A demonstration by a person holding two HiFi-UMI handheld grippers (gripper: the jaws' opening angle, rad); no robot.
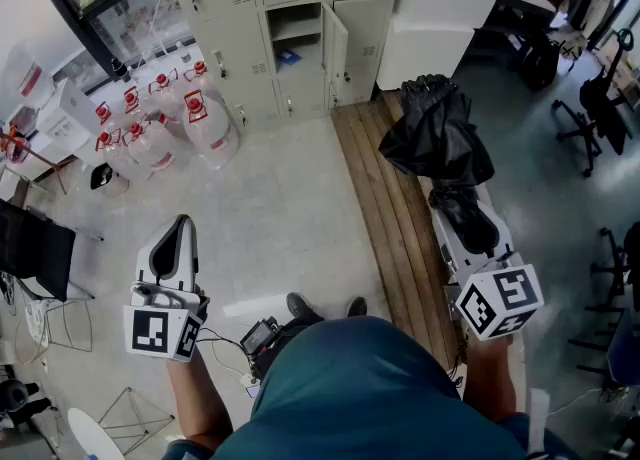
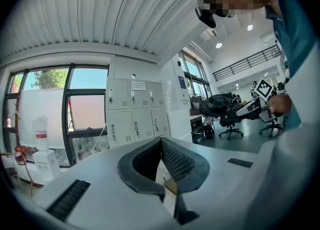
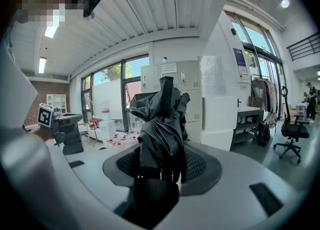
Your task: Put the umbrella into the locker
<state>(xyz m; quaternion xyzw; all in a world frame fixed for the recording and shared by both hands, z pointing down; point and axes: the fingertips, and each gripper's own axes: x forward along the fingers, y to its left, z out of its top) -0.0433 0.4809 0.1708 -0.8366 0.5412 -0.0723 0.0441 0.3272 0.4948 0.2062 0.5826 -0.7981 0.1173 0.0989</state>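
Umbrella (image 1: 437, 138), black and folded, juts forward out of the right gripper (image 1: 455, 206), whose jaws clamp its near end; its long axis aims at the lockers (image 1: 220, 38), with the open compartment (image 1: 297, 48) well ahead and leftward. Left gripper (image 1: 180, 230), pinched closed and empty, hangs farther off

Both grippers held out forward: left empty, right loaded.
Left gripper (image 1: 181, 228) sits near left, pointing far, jaws closed tip to tip with nothing between them. Right gripper (image 1: 455, 210) reaches farther out on the right, jaws spread wide and clamped on the umbrella (image 1: 436, 133). Left forearm (image 1: 192, 403) and right forearm (image 1: 492, 388) run back to the torso (image 1: 370, 398) at the near edge.
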